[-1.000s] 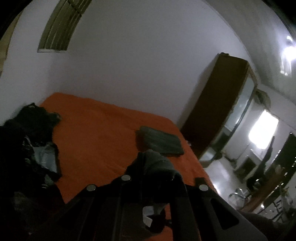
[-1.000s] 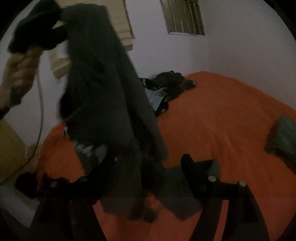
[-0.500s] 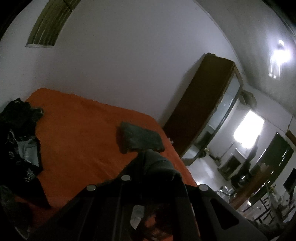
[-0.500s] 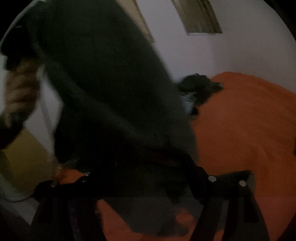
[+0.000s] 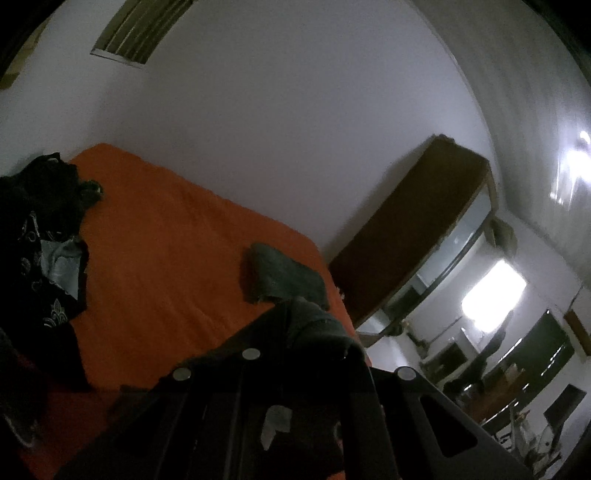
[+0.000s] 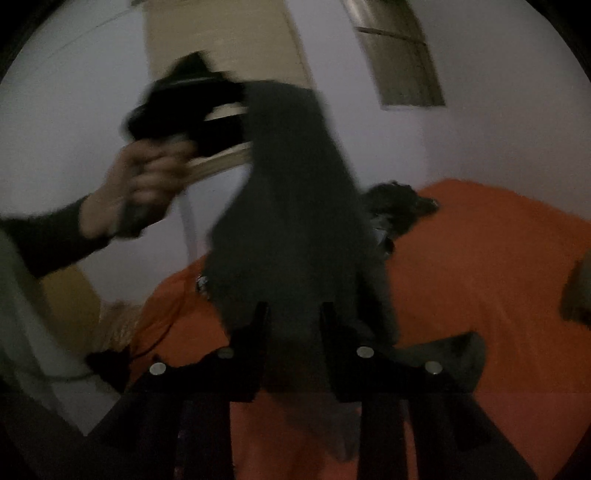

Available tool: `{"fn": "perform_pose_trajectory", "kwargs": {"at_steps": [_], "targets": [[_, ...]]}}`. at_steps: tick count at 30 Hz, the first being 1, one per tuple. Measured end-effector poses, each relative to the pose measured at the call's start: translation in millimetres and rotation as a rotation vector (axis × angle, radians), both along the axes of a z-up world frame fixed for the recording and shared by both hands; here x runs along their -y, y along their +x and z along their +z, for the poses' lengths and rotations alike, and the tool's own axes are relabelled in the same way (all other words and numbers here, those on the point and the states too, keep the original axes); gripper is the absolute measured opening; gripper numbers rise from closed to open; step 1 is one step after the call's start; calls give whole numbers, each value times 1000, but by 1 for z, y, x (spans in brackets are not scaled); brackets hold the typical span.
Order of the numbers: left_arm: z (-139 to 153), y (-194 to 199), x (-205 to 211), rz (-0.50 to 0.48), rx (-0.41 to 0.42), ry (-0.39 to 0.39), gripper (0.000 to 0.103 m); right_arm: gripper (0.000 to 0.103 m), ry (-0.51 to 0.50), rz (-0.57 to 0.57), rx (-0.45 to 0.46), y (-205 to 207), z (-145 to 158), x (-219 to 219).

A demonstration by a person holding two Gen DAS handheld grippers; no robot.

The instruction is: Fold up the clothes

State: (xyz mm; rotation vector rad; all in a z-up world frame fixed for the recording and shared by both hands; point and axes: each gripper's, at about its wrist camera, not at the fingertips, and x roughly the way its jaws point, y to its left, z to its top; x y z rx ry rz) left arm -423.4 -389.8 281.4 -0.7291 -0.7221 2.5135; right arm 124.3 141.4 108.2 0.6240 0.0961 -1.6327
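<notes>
1. Left wrist view: the jaws of the left gripper [image 5: 314,343] are clenched on a bunched edge of the grey garment [image 5: 314,328], held above the orange bed [image 5: 166,258]. A folded piece [image 5: 284,277] lies beyond.
2. Right wrist view: the jaws of the right gripper [image 6: 293,325] have just been closing around the hanging garment [image 6: 291,206]; whether the cloth is pinched cannot be told. A second hold is being taken; next, the cloth is to be spread flat.

A home bedroom is shown. Much of both views is filled by a bed [image 5: 177,258] covered in an orange sheet, set against plain white walls. A tall dark wardrobe [image 5: 406,236] with a mirrored door is seen at right of the left wrist view. Loose dark clothes [image 5: 40,221] are heaped at left, and a slatted vent [image 5: 136,33] is set high at upper left.
</notes>
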Motion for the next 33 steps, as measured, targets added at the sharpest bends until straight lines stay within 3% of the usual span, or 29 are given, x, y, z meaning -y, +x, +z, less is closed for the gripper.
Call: {"fn": "perform_pose_trajectory", "kwargs": {"at_steps": [1, 2, 3, 4, 5, 12, 16, 17, 18, 19, 20, 21, 23, 27, 31, 33], "targets": [[1, 1, -1, -4, -1, -12, 6, 36, 8, 21, 19, 0, -5, 4], [1, 2, -2, -9, -2, -23, 6, 52, 16, 41, 37, 0, -10, 8], [1, 4, -3, -14, -5, -33, 6, 83, 17, 65, 60, 1, -15, 12], [1, 6, -4, -19, -8, -43, 6, 97, 16, 88, 90, 3, -18, 12], [0, 9, -4, -23, -9, -50, 6, 103, 9, 108, 120, 7, -23, 14], [-8, 5, -1, -21, 12, -9, 6, 103, 56, 151, 124, 31, -49, 25], [-11, 1, 0, -19, 26, 23, 6, 103, 51, 84, 17, 42, -48, 27], [-12, 0, 0, -16, 31, 33, 6, 96, 56, 54, -20, 43, -49, 31], [-14, -1, 1, -12, 36, 43, 6, 69, 69, 31, -47, 42, -49, 31], [-14, -2, 1, -6, 38, 45, 6, 49, 83, 11, -72, 41, -49, 29], [-13, -3, 1, 3, 34, 34, 6, 9, 99, -19, -76, 38, -50, 28], [-11, -4, 1, 8, 31, 25, 6, 4, 117, -50, -74, 34, -51, 27], [-7, -7, 1, 20, 21, 1, 6, 3, 88, -83, -24, 25, -49, 16], [8, -10, -2, 78, -3, -66, 6, 3, 84, -247, -74, 21, -31, -3], [27, -19, -9, 146, 52, -118, 6, 3, 167, -430, -75, 8, 11, -24], [40, -24, -15, 149, 64, -138, 6, 2, 233, -540, 15, -14, 35, -33]]}}
